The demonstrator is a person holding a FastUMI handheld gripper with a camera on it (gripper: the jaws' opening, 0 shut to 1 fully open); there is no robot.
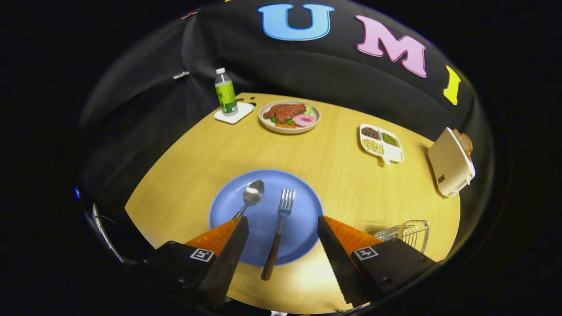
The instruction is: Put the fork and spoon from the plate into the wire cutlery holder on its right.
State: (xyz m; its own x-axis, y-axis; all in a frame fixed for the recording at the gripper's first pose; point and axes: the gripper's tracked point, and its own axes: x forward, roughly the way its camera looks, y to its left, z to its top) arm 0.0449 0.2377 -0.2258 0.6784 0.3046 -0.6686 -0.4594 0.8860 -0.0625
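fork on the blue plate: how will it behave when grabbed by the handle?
The fork looks rigid, so it likely won't flex. Its metal head may make it tine-heavy and prone to pivot in a handle grip. The handle end overhangs the plate rim, easing access. The gripper is open, straddling it.

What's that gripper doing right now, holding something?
Gripper: open, holding nothing; fingers spread above the blue plate, fork between them.
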